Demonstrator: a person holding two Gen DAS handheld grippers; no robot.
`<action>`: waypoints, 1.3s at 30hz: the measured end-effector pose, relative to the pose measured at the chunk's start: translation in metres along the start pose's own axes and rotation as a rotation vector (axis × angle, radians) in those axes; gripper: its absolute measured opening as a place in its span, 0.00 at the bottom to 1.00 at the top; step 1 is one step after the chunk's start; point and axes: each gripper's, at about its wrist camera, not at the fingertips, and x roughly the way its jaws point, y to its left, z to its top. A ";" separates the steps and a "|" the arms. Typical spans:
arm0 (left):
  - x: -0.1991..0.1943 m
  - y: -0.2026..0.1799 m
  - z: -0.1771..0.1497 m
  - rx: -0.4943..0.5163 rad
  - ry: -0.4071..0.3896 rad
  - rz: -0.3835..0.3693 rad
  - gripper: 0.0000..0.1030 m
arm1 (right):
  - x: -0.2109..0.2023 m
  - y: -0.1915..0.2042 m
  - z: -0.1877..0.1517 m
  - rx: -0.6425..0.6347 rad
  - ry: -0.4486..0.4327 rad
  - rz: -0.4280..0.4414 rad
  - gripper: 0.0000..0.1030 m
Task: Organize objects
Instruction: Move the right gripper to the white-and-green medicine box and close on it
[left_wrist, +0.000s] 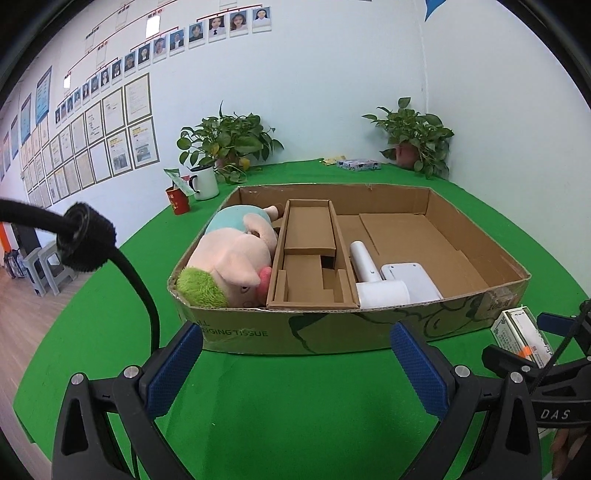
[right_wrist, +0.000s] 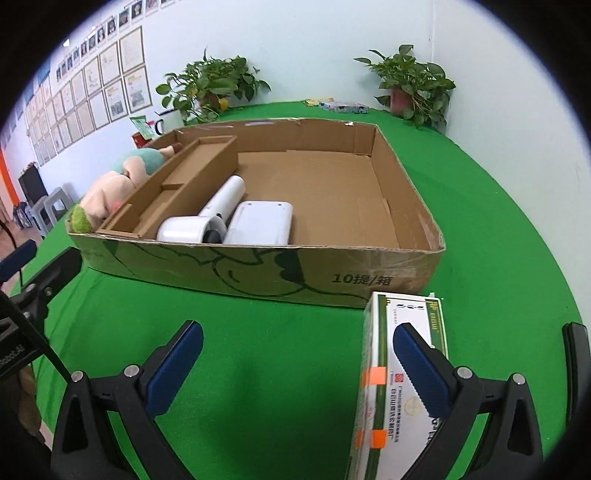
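A shallow cardboard tray (left_wrist: 480, 291) sits on the green table. It holds a pink plush toy (left_wrist: 236, 262) at the left, a cardboard insert (left_wrist: 310, 236) beside it, then a white hair dryer (left_wrist: 369, 273) and a white flat box (left_wrist: 410, 277). The tray's right half is bare. My left gripper (left_wrist: 295, 332) is open just before the tray's front wall, holding nothing. A green-and-white medicine box (right_wrist: 380, 369) lies on the table in front of the tray's right corner. My right gripper (right_wrist: 298, 328) is open, its right finger over the top of that box.
Two potted plants (left_wrist: 229, 140) (left_wrist: 413, 136) stand against the back wall. A white mug (left_wrist: 205, 182) and a red cup (left_wrist: 179, 201) sit at the back left, and a tissue pack (left_wrist: 358, 164) at the back. A black cable (left_wrist: 88, 236) crosses the left. Green cloth (right_wrist: 258, 332) surrounds the tray.
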 end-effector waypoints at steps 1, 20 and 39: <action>-0.001 -0.001 0.000 0.005 0.002 -0.008 1.00 | -0.003 0.002 -0.001 -0.003 -0.014 0.013 0.99; 0.009 -0.017 -0.032 0.046 0.176 -0.327 0.99 | -0.041 -0.060 -0.051 0.005 -0.047 -0.045 0.99; 0.020 -0.023 -0.046 0.021 0.262 -0.446 0.98 | -0.023 -0.041 -0.074 -0.020 0.068 0.117 0.63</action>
